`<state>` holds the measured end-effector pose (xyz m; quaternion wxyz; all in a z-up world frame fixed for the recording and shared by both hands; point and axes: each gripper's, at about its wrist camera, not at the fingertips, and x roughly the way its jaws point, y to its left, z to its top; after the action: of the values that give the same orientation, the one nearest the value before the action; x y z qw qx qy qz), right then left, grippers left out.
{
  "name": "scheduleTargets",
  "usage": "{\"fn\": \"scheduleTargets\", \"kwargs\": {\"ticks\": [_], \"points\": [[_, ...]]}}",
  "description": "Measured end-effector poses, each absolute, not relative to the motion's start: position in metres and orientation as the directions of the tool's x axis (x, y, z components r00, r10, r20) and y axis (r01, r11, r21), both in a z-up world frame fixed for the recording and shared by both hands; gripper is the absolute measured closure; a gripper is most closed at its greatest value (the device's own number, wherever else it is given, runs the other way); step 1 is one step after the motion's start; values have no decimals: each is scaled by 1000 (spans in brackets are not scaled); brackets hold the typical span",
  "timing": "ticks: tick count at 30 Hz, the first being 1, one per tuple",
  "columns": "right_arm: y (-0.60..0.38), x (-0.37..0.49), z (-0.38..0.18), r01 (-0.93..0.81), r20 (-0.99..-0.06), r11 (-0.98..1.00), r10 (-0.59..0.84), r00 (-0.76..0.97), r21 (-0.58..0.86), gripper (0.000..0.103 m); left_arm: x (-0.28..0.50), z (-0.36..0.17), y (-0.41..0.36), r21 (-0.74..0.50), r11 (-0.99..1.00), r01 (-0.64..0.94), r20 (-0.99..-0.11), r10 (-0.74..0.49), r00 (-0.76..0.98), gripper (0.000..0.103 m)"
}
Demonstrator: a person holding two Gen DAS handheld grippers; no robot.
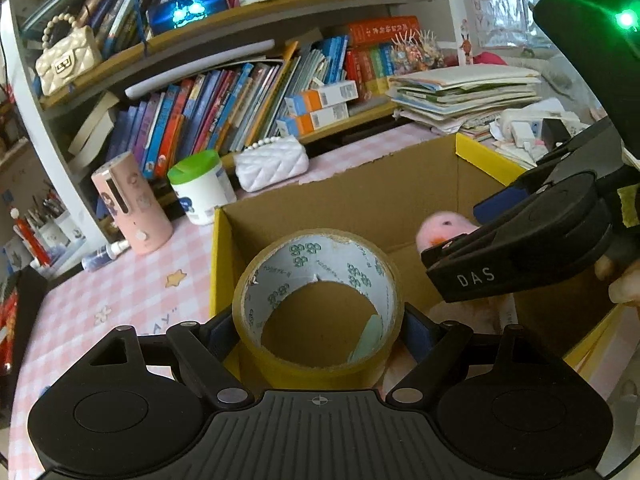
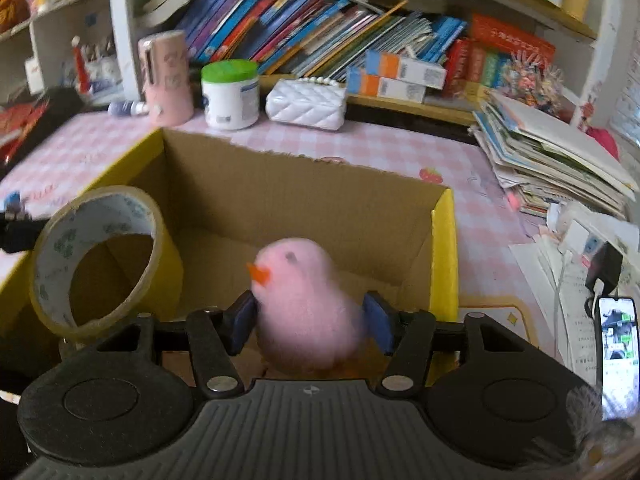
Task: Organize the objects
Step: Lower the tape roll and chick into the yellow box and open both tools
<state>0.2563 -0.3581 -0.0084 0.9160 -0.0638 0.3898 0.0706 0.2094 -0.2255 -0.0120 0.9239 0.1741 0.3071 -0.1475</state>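
Between our left gripper's [image 1: 318, 330] blue pads we clamp a brown roll of packing tape [image 1: 318, 304] with a green-printed white core, held over the open cardboard box with yellow outer walls [image 1: 486, 156]. At three o'clock our right gripper [image 2: 310, 322], marked "DAS" on its black finger [image 1: 472, 280], presses its pads into a fluffy pink plush chick with an orange beak [image 2: 306, 300], also above the box. At eleven o'clock stands a white jar with a green lid [image 1: 200, 192]; its label is unreadable.
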Motion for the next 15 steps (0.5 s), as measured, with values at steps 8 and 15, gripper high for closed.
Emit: {"fn": "scheduleTargets", "kwargs": {"ticks": [8, 15], "points": [[-360, 258, -9, -182, -725, 982, 85, 684, -57, 49, 210, -13, -226, 233, 897, 376, -620, -161, 768, 19], [-367, 248, -1, -132, -675, 991, 87, 733, -16, 45, 195, -3, -231, 249, 889, 384, -568, -187, 802, 18]]}}
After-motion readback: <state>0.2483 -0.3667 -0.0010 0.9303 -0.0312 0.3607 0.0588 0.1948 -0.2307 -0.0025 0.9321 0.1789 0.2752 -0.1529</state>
